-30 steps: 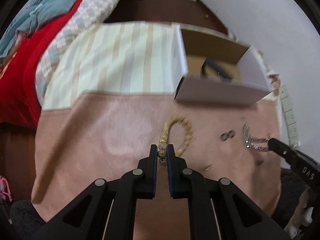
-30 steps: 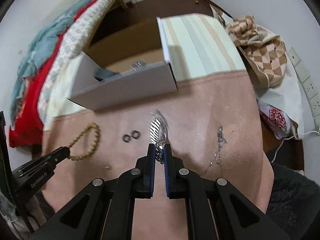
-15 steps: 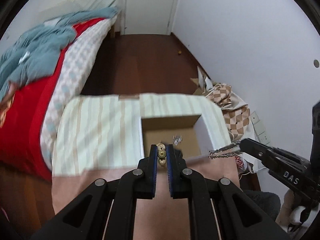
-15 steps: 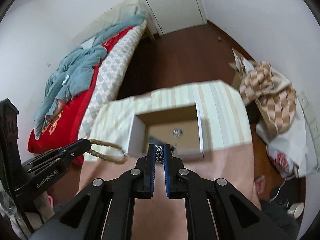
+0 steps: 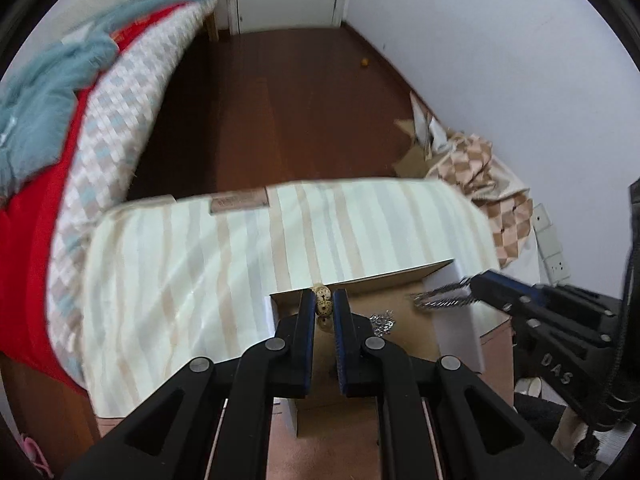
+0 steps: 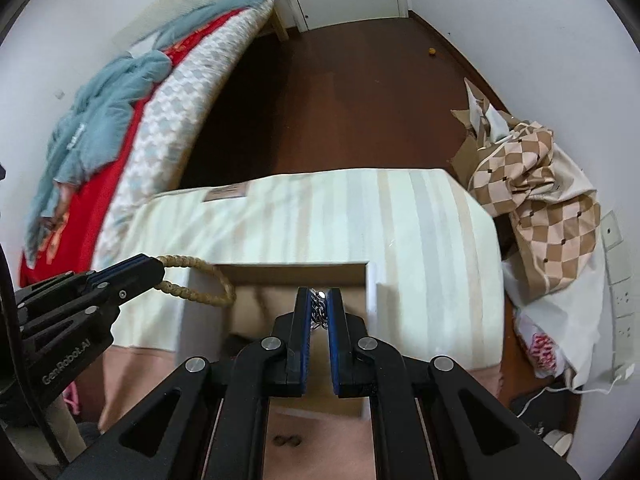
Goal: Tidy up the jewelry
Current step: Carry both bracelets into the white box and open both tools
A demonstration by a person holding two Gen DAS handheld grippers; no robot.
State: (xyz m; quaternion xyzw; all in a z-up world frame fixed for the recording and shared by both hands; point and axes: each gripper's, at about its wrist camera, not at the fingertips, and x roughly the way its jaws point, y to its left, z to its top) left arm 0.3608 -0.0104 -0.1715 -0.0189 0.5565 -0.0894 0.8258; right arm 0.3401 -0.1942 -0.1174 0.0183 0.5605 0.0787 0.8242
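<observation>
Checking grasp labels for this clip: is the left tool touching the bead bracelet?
Touching. In the left wrist view the left tool pinches beads of the bead bracelet between its fingers; the right wrist view shows the loop hanging from its tip.

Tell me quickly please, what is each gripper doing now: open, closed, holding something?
Left gripper: closed on the bead bracelet, over the box.
Right gripper: closed on the metal chain, also over the box.
</observation>
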